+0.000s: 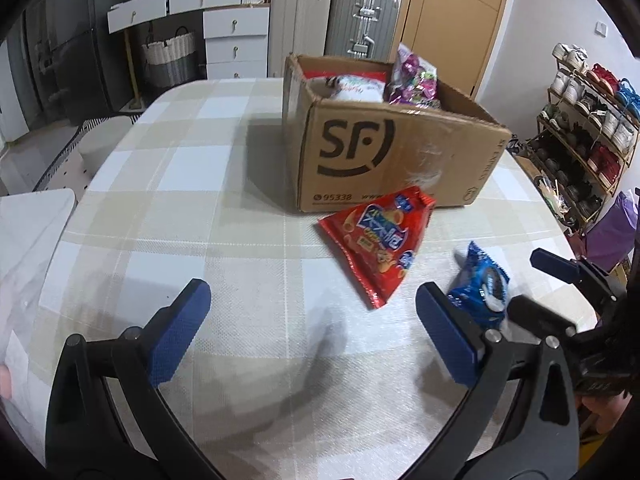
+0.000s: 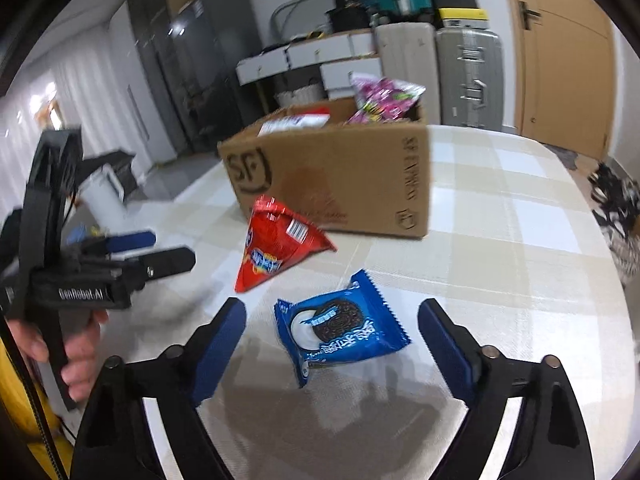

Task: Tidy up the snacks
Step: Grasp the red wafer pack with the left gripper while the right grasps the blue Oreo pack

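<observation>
A red snack bag (image 1: pixel 378 240) lies on the checked tablecloth just in front of an open cardboard SF box (image 1: pixel 384 152). A blue Oreo packet (image 1: pixel 482 288) lies to its right. My left gripper (image 1: pixel 312 320) is open and empty, short of the red bag. My right gripper (image 2: pixel 332 336) is open, and the Oreo packet (image 2: pixel 340 328) lies on the table between its fingers, apart from both. The red bag (image 2: pixel 276 248) and the box (image 2: pixel 340 176) lie beyond it. The box holds a purple bag (image 2: pixel 384 98) and a white packet (image 1: pixel 356 86).
The table (image 1: pixel 200 200) is rounded, with its edge close on the right. A white chair (image 1: pixel 32 240) stands at the left. Drawers, suitcases (image 1: pixel 360 24) and a door stand behind. A shoe rack (image 1: pixel 588 120) is at the right. The left gripper shows in the right wrist view (image 2: pixel 132 248).
</observation>
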`<state>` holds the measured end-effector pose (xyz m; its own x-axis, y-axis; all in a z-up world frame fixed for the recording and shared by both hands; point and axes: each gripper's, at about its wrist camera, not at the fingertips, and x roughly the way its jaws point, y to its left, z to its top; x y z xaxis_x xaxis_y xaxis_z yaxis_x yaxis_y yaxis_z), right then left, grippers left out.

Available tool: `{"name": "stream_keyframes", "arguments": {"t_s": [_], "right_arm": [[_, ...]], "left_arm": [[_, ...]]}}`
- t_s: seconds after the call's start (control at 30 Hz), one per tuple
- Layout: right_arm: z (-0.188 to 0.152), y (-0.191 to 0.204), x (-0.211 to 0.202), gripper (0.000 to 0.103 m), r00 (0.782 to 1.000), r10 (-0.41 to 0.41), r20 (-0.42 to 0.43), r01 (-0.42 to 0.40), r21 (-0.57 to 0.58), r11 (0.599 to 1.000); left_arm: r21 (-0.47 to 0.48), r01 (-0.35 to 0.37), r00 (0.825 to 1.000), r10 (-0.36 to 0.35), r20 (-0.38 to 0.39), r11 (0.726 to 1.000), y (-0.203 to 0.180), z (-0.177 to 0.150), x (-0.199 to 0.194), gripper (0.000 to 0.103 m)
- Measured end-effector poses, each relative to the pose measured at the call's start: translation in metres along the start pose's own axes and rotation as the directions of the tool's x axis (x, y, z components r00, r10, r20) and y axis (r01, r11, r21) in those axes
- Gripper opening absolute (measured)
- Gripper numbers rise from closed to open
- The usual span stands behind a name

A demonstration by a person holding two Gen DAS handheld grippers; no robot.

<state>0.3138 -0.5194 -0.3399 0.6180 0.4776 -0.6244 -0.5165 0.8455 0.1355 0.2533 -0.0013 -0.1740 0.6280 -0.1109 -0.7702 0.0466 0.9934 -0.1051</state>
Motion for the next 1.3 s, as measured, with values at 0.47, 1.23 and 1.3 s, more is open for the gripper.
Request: {"name": "stream_keyframes", "arguments": {"t_s": [0.47,1.23,1.3], "right_arm": [[0.000,0.002,0.045,0.060,0.992,-0.020,-0.126,0.016,-0.033,0.999],[-0.015,-0.038,-0.005,0.046,0.997,0.072,-0.014,-0.069,0.162,0.984],[-0.017,-0.042,-0.012,0.046,0.997,0.075,-0.007,-0.073,0.177,0.981]], "left_arm": [[-0.010,0.004,0.999,-0.004,-0.036,1.000,0.011,0.004,0.024,0.102],[0.003,0.080,0.991,-0.079,-0.112,0.997,-0.018,0.028,0.065,0.102],[0.009,0.089,0.990,-0.087,-0.113,0.996,-0.025,0.033,0.072,0.102]]}}
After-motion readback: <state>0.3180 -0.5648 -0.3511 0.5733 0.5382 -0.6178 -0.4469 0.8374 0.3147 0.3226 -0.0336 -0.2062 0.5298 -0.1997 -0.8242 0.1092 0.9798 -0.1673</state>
